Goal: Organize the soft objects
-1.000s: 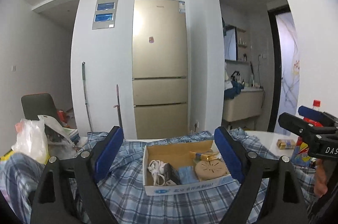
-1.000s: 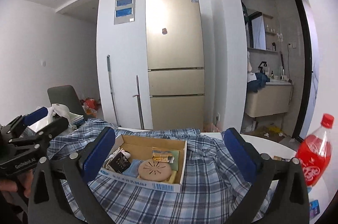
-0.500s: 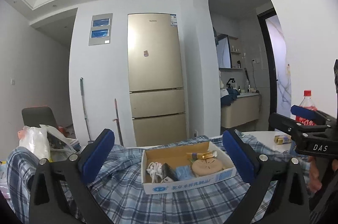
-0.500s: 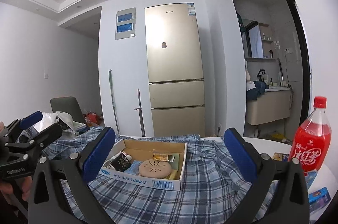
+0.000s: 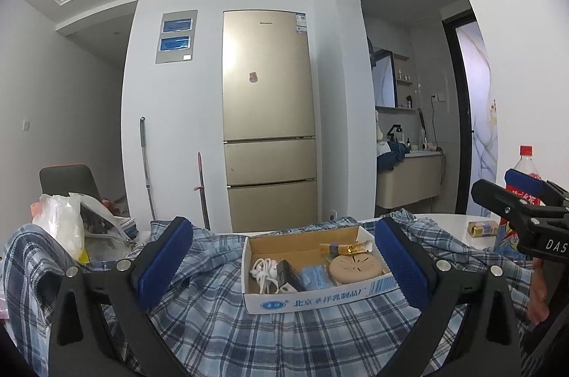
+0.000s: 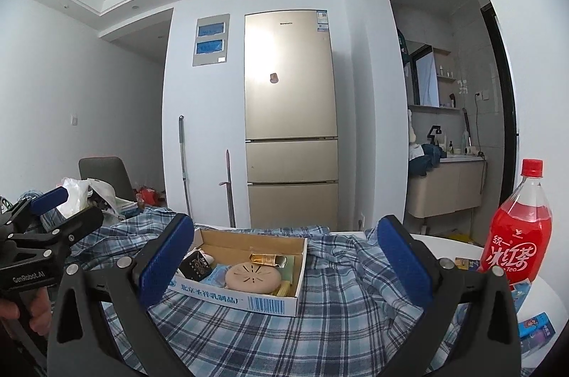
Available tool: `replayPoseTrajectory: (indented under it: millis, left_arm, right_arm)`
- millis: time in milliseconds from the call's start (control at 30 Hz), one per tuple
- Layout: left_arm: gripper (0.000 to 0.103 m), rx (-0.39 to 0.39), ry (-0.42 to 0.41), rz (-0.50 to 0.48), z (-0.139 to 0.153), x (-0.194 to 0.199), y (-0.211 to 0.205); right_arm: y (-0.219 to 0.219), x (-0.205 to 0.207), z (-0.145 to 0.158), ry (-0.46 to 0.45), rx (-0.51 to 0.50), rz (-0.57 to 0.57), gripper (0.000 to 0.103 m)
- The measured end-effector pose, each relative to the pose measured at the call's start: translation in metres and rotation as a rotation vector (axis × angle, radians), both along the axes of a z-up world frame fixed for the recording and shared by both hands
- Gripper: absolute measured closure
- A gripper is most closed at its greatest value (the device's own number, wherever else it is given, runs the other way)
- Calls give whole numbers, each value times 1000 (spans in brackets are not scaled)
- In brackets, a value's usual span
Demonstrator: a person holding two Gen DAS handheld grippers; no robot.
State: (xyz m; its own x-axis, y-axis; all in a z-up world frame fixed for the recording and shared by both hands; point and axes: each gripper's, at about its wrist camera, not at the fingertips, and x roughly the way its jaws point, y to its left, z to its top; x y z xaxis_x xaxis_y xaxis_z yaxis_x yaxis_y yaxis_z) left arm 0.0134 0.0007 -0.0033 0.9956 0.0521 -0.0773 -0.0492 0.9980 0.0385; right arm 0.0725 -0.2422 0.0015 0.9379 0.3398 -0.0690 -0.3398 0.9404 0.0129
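Note:
A blue plaid shirt (image 5: 227, 316) lies spread over the table; it also shows in the right wrist view (image 6: 334, 313). An open cardboard box (image 5: 320, 295) with a white cable, a tan round disc and small packets sits on the shirt; it shows in the right wrist view too (image 6: 249, 297). My left gripper (image 5: 284, 261) is open and empty, low above the shirt, with the box between its fingers. My right gripper (image 6: 284, 261) is open and empty, just right of the box. Each gripper appears at the edge of the other's view.
A red drink bottle (image 6: 517, 235) stands at the table's right edge beside small packets (image 6: 537, 329). A white plastic bag (image 5: 64, 231) sits at the left, a grey chair (image 5: 67, 179) behind it. A gold fridge (image 5: 268, 121) stands against the far wall.
Both cameras have tilted upward and sunk lower towards the table, so the box and shirt sit lower in view and more ceiling shows. Both grippers have stayed open.

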Motion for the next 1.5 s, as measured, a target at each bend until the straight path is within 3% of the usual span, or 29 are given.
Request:
replayPoseTrajectory:
  millis: [533,1500]
  left_arm:
    - [0,-35,-4,-1,2,0,5]
    - [0,-22,-6,-7,1,0,4]
  right_arm:
    - [-1,-3,3,-10,5,12,0]
    - [-1,-5,3,-17,-2,12,0]
